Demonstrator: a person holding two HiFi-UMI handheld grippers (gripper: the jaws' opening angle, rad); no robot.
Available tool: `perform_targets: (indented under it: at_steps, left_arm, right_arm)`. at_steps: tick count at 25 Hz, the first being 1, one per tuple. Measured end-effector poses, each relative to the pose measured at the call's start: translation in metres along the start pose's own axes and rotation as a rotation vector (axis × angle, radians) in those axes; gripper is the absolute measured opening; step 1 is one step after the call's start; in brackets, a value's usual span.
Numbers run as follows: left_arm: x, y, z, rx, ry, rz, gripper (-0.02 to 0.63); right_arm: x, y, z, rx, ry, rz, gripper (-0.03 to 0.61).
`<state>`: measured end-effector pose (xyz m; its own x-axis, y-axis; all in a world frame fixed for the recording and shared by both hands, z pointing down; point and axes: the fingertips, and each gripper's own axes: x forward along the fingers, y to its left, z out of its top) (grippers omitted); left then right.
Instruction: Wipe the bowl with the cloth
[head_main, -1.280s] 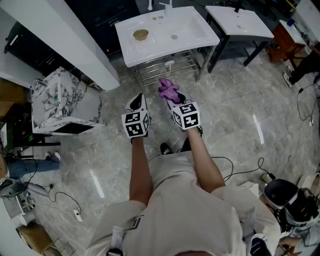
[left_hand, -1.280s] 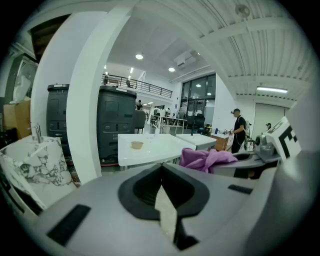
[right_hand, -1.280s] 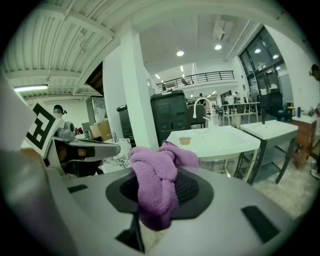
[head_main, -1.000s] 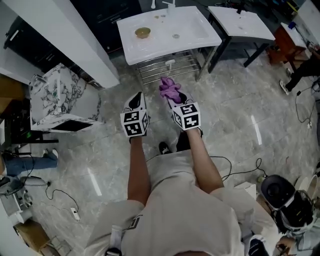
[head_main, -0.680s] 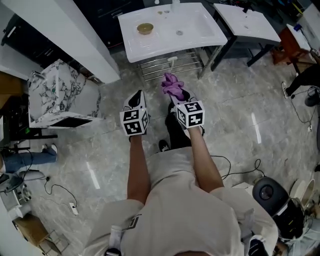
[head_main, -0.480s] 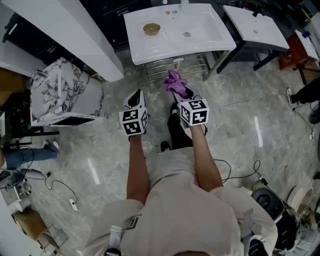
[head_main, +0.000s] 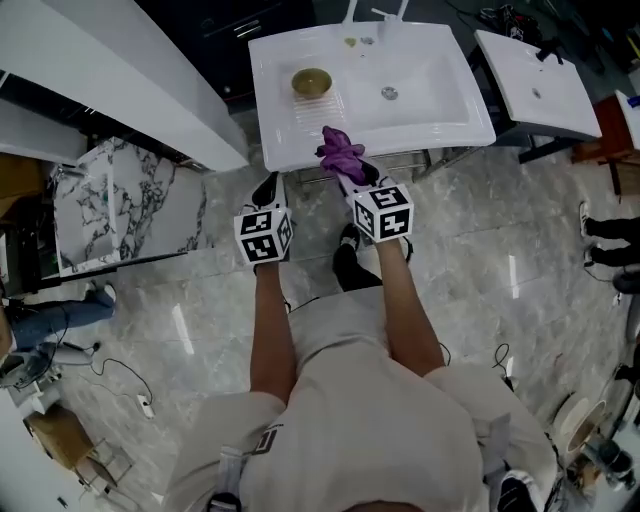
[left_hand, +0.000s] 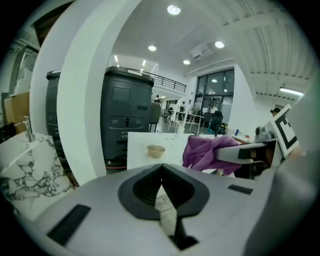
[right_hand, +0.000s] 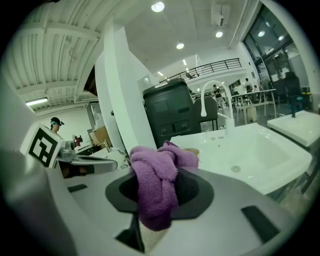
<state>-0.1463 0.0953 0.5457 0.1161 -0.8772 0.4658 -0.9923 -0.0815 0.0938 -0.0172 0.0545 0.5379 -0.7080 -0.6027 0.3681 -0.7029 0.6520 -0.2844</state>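
Note:
A small tan bowl (head_main: 311, 82) sits on the left ledge of a white sink (head_main: 440, 110); it also shows in the left gripper view as the bowl (left_hand: 156, 150). My right gripper (head_main: 350, 172) is shut on a purple cloth (head_main: 340, 153), held over the sink's front edge. In the right gripper view the cloth (right_hand: 156, 185) bunches out of the right gripper (right_hand: 159, 192) and hides most of the bowl behind it. My left gripper (head_main: 268, 188) is shut and empty, just short of the sink's front left corner; its jaws meet in the left gripper (left_hand: 161, 176) view.
A white wall panel (head_main: 120, 80) runs diagonally left of the sink. A marble-patterned box (head_main: 110, 215) stands on the floor at left. A second white basin (head_main: 540, 85) stands to the right. A tap (right_hand: 212, 92) rises at the sink's back. Cables lie on the grey floor.
The person has walked up to the sink: it has grown and come closer in the head view. Both grippers now reach its front edge, the cloth still in the right one.

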Motion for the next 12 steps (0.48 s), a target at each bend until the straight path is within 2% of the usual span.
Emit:
perform_targets:
  at_steps: [7, 12]
  left_arm:
    - [0.060, 0.007, 0.051, 0.004, -0.020, 0.014, 0.006]
    - [0.090, 0.005, 0.067, 0.008, -0.007, 0.019, 0.006]
  right_arm:
    - [0.050, -0.043, 0.027, -0.004, 0.033, 0.056, 0.114]
    - [0.068, -0.070, 0.037, -0.003, 0.055, 0.072, 0.114]
